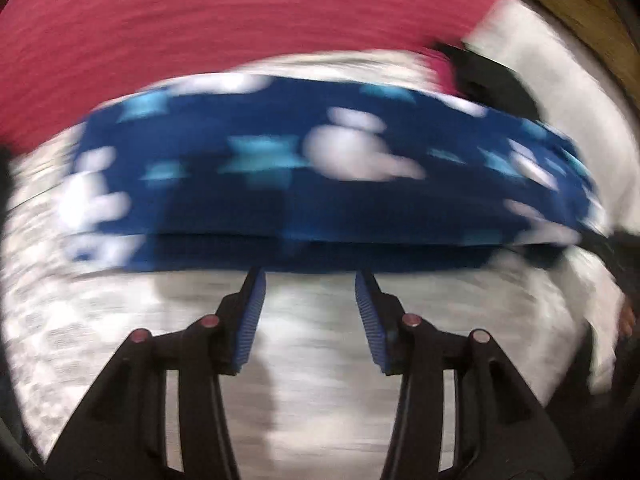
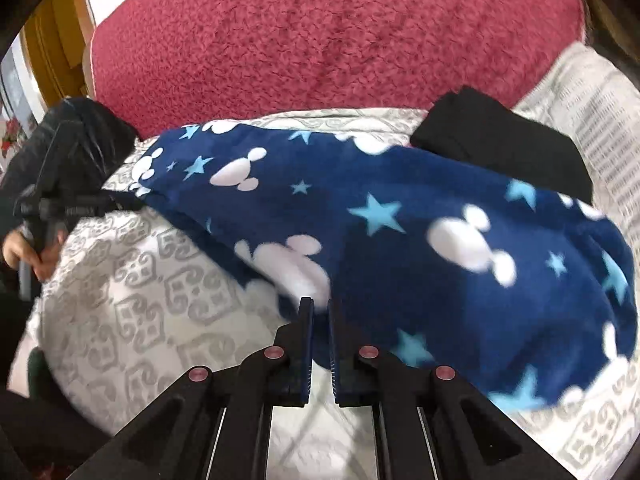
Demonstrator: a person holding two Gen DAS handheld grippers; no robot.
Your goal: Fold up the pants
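Observation:
The pants are navy fleece with white mouse heads and light blue stars. They lie as a long band across the white patterned bedspread. In the blurred left wrist view my left gripper stands open just short of their near edge, with nothing between its blue pads. In the right wrist view the pants run from upper left to lower right. My right gripper is shut, its tips over the pants' lower edge. Flat blue cloth shows through the narrow gap, with no cloth bunched between the pads.
A red fleece blanket covers the bed beyond the pants. A folded black garment lies at the pants' far right side. A person's hand holds the other gripper's handle at the left edge. The bedspread is bare at lower left.

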